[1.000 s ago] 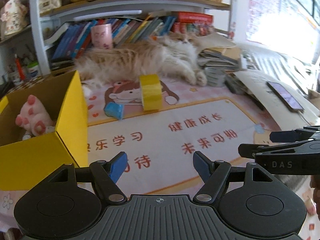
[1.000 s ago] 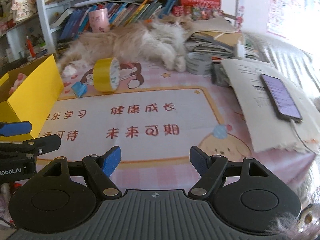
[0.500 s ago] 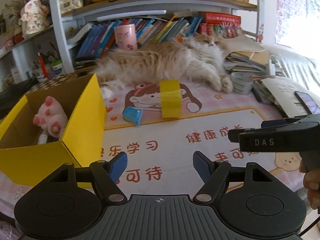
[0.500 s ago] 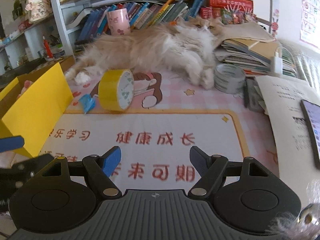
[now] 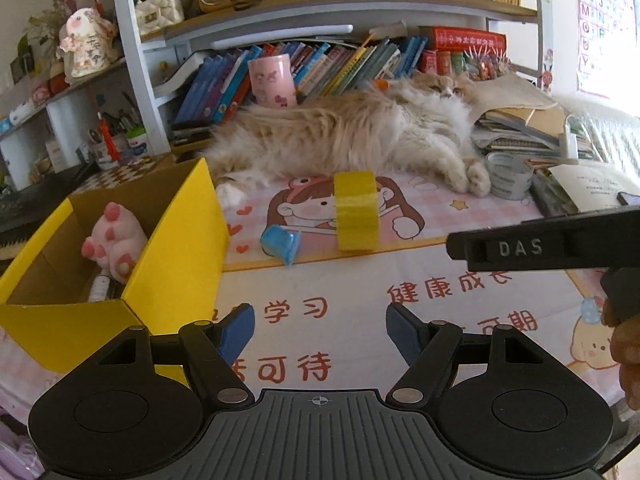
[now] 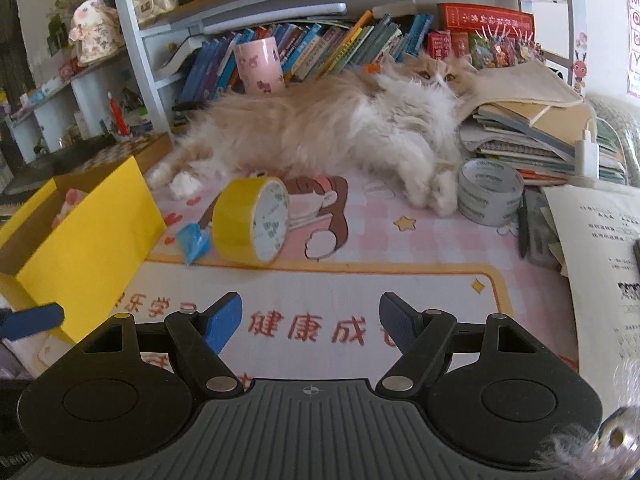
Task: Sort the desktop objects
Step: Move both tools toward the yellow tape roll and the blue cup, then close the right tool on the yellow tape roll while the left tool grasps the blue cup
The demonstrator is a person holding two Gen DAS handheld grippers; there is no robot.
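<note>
A yellow tape roll (image 5: 356,210) stands on edge on the pink desk mat (image 5: 344,320), also in the right wrist view (image 6: 252,220). A small blue packet (image 5: 280,242) lies just left of it (image 6: 193,242). A yellow box (image 5: 120,264) at the left holds a pink paw plush (image 5: 114,242); its wall shows in the right wrist view (image 6: 88,240). My left gripper (image 5: 320,330) is open and empty, above the mat beside the box. My right gripper (image 6: 311,320) is open and empty, short of the tape.
A long-haired cat (image 6: 328,132) lies across the back of the desk. A grey tape roll (image 6: 490,192), stacked books (image 6: 532,132) and papers (image 6: 592,248) sit at the right. A pink cup (image 6: 260,66) and bookshelves stand behind.
Both grippers have moved forward and left toward the tape and box, which now look nearer. The right gripper's arm has slid further into the left wrist view. Jaws stay open.
</note>
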